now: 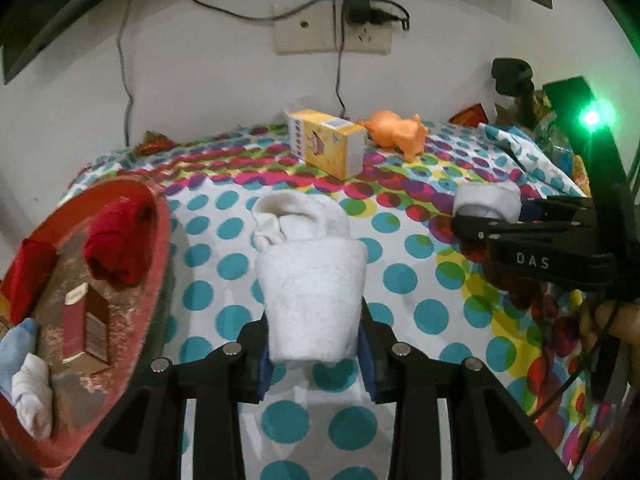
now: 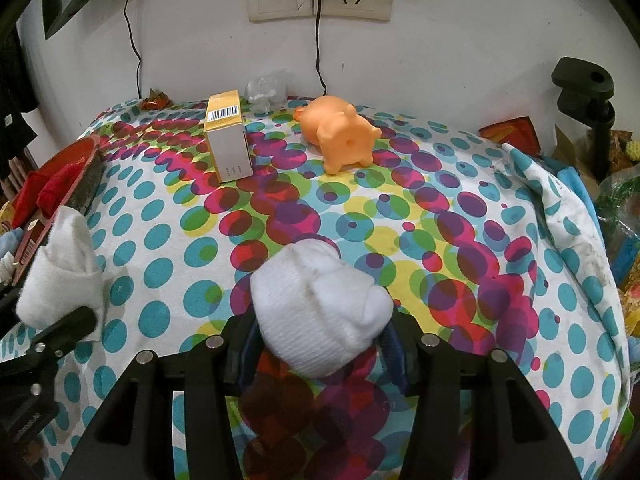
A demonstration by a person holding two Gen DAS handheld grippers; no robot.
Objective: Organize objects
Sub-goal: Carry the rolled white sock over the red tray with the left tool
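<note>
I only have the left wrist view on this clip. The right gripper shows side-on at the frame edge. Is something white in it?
Observer: Yes, the right gripper is shut on a rolled white sock.
Operator: Which way does the orange pig lie?
Observer: The orange pig lies on its side, rear toward the right camera.
Operator: Anything on the yellow box's top?
Observer: The yellow box has a barcode there.
</note>
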